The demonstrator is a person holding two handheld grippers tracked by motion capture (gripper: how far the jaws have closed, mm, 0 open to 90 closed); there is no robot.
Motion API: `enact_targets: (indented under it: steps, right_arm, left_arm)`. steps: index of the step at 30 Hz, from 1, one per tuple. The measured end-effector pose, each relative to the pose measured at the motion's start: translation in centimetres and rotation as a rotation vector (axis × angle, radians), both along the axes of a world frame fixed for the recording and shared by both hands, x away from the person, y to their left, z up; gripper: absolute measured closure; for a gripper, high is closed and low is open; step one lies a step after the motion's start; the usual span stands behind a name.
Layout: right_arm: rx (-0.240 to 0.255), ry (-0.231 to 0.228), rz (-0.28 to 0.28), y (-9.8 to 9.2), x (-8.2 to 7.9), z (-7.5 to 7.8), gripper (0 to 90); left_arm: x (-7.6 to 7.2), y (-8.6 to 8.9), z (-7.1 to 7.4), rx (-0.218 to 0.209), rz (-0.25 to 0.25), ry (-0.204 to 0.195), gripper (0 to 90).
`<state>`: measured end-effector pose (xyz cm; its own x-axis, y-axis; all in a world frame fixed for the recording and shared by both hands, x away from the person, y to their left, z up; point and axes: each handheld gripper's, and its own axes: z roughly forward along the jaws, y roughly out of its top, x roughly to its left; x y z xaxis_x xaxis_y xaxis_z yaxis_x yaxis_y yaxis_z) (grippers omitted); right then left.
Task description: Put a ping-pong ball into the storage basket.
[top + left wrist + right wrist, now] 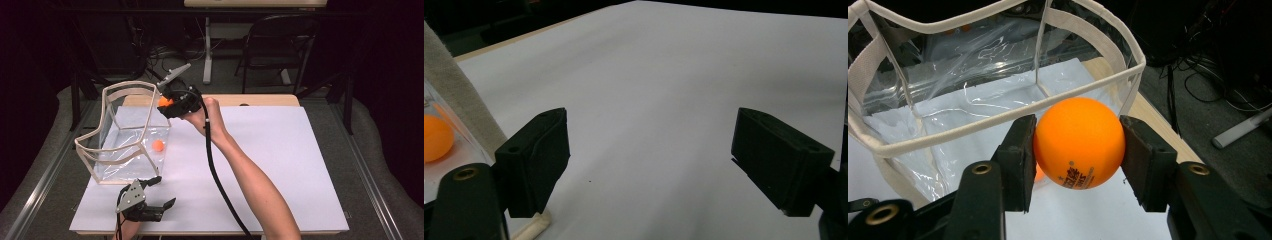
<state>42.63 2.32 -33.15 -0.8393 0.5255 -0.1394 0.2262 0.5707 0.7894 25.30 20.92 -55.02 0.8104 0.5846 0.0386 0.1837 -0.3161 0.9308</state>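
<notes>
A clear plastic bag (125, 131) with cream fabric edging stands open at the left of the white mat (270, 150). One orange ball (158, 145) lies inside it on the bottom, seen too in the left gripper view (435, 138). My right gripper (167, 103) is held up beside the bag's near right rim, shut on a second orange ball (1079, 142) with print on it; both pads press its sides, just outside the rim (1013, 117). My left gripper (159, 192) rests low near the mat's front edge, beside the bag's front corner, jaws wide open and empty (649, 165).
A folding chair (280, 45) and a table leg (207, 50) stand on the floor behind the table, with cables around them. The right gripper's black cable (215, 170) trails along the forearm across the mat. Metal rails (45, 170) flank the table.
</notes>
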Motion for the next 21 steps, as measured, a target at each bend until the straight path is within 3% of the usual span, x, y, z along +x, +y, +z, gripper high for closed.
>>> enact_targets:
  steps: [21]
  right_arm:
    - [-0.006, -0.012, 0.022, 1.5, -0.1, 0.7, 51.0]
  left_arm:
    - [0.0, -0.1, 0.0, -0.004, -0.003, 0.004, 15.7]
